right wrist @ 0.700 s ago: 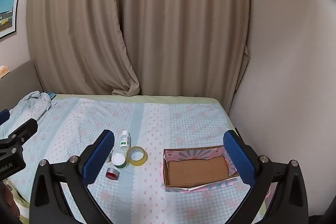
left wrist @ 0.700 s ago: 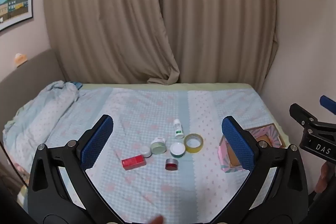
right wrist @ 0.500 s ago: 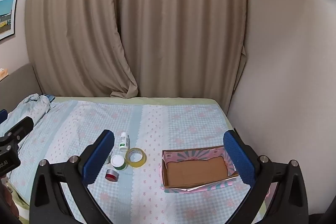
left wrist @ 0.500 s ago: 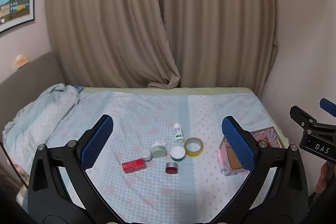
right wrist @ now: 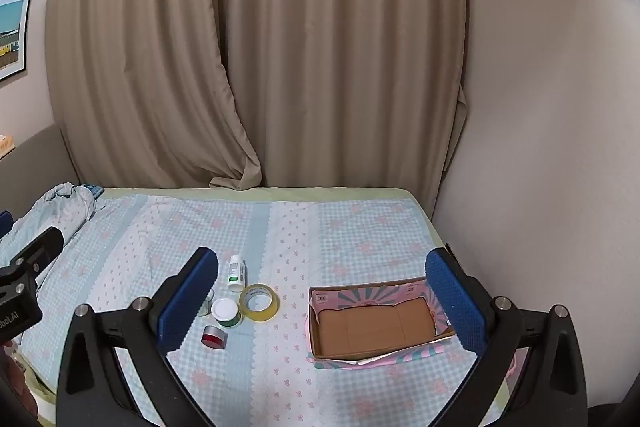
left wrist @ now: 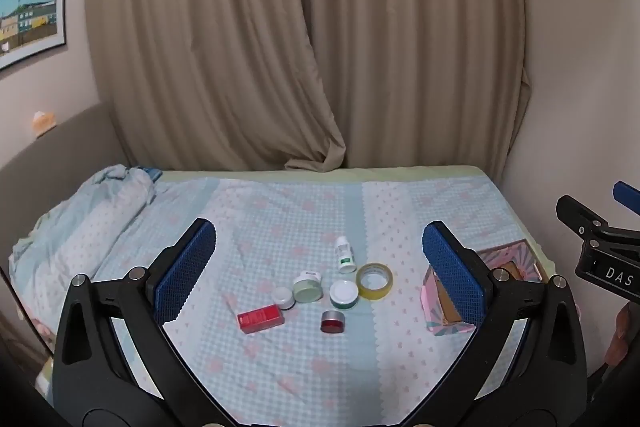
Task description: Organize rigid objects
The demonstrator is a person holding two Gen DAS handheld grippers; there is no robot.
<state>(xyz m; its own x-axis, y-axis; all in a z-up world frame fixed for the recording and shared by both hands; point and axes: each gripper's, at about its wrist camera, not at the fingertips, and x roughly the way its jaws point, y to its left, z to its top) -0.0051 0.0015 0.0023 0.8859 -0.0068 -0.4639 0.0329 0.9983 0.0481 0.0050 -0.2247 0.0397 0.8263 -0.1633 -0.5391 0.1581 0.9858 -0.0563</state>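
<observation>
Cardboard-lined pink box (right wrist: 376,325) sits open on the bed (right wrist: 340,227). Small jars, a white bottle (left wrist: 345,254) and yellow tape roll (left wrist: 374,281) cluster nearby. Both grippers' jaws are spread.

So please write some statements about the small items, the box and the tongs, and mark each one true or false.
1. The cardboard box holds nothing. True.
2. The left tongs grip the red box. False: they are open, and it lies on the bedsheet.
3. The tape roll lies beside the white bottle. True.
4. The right tongs are shut. False: open, holding nothing.
5. The red-topped tin is inside the box. False: it is on the sheet.
</observation>
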